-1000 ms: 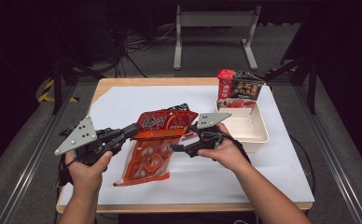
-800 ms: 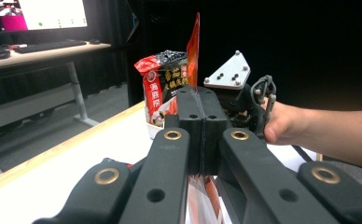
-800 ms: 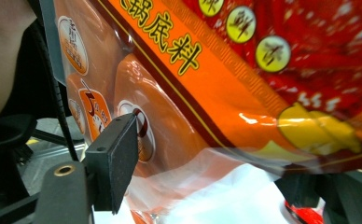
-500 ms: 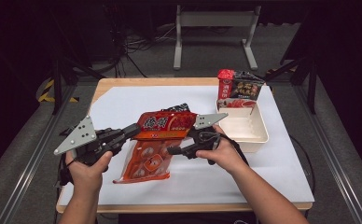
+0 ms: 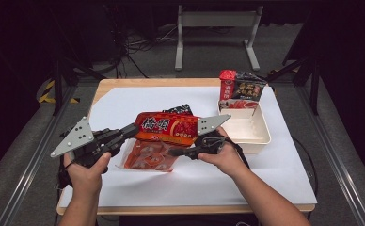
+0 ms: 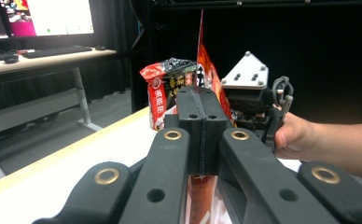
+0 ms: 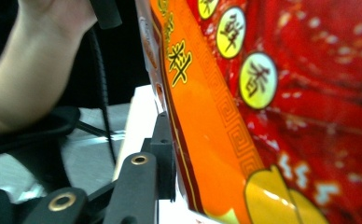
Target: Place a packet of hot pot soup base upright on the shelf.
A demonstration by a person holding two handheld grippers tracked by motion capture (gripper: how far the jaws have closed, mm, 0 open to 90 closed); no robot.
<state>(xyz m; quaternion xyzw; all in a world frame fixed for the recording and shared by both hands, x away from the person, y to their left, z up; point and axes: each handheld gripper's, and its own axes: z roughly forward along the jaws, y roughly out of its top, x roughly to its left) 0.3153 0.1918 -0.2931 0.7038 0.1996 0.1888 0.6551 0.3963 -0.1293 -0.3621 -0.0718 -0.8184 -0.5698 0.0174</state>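
Dark studio floor and metal stands surround a wooden table [image 5: 106,84] covered by a white sheet [image 5: 274,160]. At its far right stand two upright snack packets [image 5: 241,89] just behind a shallow white tray [image 5: 249,136]. Near the middle, a clear-fronted red packet [image 5: 145,157] lies flat, with a dark packet [image 5: 183,109] behind it. Above these, the red-and-orange snack bag [image 5: 164,127] is held off the sheet between two hand-held tools. The left gripper [image 6: 201,119] has its jaws pressed together on the bag's left edge seam. The right gripper [image 5: 178,151] sits at the bag's lower right edge; one jaw lies against the film, but whether it is clamped cannot be told. Judged from its glossy, creased film, the bag is light, soft and slippery, with crushable contents; the flat sealed seams offer the safest hold.
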